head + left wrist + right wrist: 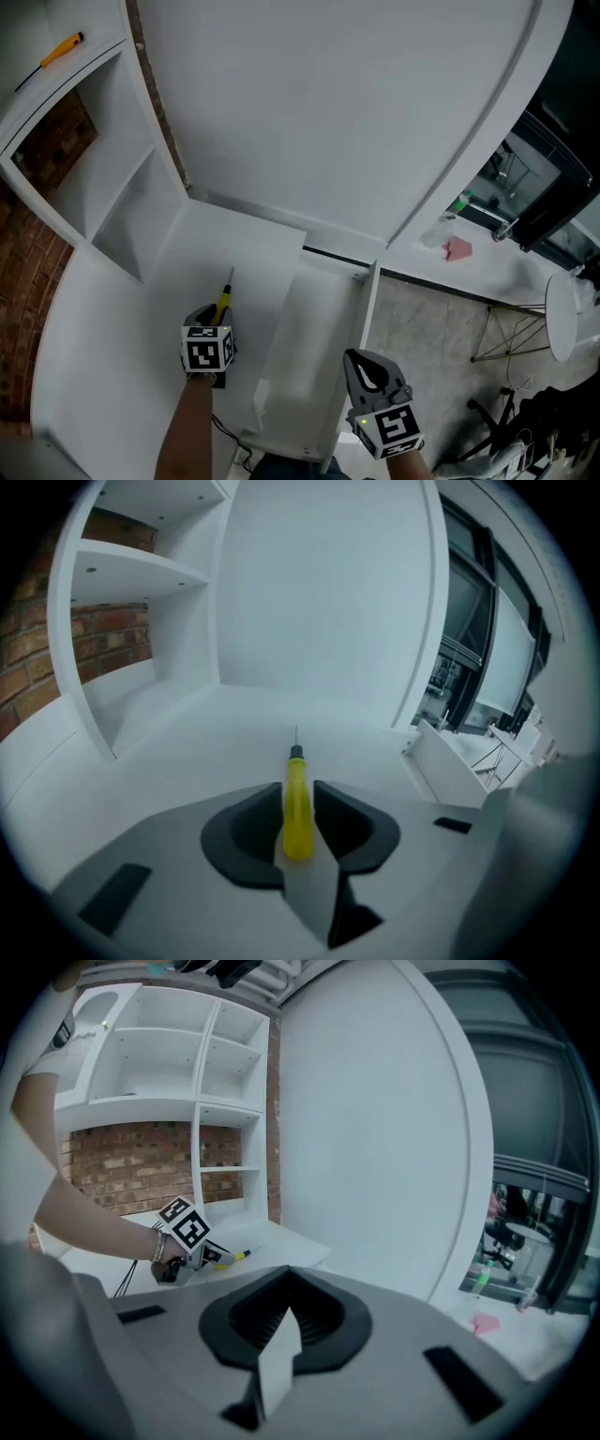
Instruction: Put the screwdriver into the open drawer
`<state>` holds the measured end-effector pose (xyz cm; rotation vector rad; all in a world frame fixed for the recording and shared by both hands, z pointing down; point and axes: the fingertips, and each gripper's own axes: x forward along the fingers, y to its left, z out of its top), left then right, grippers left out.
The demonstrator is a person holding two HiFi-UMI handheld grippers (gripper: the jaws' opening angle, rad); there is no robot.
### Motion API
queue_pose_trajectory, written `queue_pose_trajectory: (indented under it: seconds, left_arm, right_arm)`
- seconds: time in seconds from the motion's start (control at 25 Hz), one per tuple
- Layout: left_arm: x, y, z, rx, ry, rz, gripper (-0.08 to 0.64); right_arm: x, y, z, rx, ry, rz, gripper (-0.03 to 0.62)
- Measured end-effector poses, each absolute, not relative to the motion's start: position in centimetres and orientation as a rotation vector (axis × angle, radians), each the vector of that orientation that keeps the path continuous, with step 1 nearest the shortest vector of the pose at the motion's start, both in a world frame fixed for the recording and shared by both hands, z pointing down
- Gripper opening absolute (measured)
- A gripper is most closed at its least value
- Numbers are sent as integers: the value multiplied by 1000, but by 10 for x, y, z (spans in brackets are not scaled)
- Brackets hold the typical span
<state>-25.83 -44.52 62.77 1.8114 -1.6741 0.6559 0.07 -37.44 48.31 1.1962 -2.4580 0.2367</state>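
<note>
Gripping a yellow-handled screwdriver (297, 785) with a black collar and thin metal tip, the left gripper (300, 808) clamps its handle; the right gripper (286, 1288) keeps its jaws together, empty.

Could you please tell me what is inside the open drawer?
In the drawer only its bare white floor shows; the right gripper overlaps its near right wall. The screwdriver lies outside it.
</note>
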Motion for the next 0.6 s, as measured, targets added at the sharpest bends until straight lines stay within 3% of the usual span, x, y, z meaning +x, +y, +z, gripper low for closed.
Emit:
queue_pose_trajectory:
  seconds: [0.04,0.6]
  left_arm:
    - [-259,-445,630,1807,-1674,671,91]
    - [-242,-435,588,1878,-1735,642,89]
  right_arm:
    - [1,-375,483,1198,-2454,235,11]
    - [20,-358,463,1237,-2460,197,11]
